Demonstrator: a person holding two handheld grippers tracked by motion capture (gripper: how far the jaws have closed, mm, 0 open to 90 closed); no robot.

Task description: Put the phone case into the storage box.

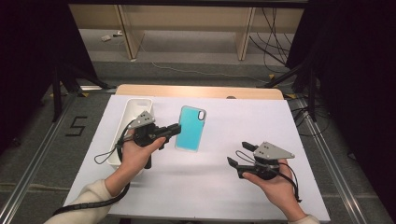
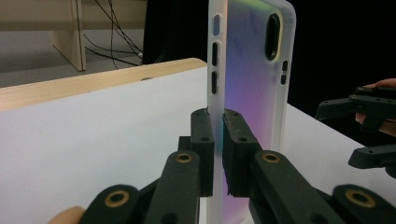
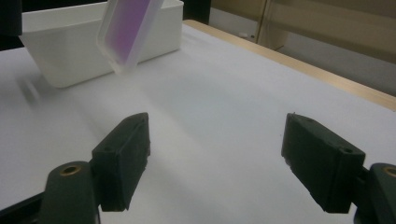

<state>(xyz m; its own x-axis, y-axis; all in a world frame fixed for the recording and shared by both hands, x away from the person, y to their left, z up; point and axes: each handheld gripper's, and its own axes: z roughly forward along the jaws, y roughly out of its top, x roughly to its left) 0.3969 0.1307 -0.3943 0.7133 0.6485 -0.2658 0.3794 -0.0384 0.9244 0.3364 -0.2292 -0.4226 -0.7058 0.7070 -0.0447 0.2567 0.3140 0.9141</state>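
High view: your left claw [image 1: 173, 129] grips the translucent teal plastic phone case [image 1: 190, 128] by its side edge, lifted over the white table [image 1: 224, 186], just beside the white rectangular plastic bin [image 1: 135, 106]. Your right claw [image 1: 239, 154] hangs apart, released.
Left gripper view: pads [image 2: 203, 135] clench a narrow strip of the case [image 2: 252, 60] wall.
Right gripper view: jaws spread, nothing between; the case [image 3: 128, 28] tilts before the bin [image 3: 70, 51].
Risk: with so thin a hold, the case could pivot or slip if you swing quickly.

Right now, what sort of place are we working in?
Probably a lab recording station: black curtains flank a white table, loose cables trail over the floor, and a taped number marks it.
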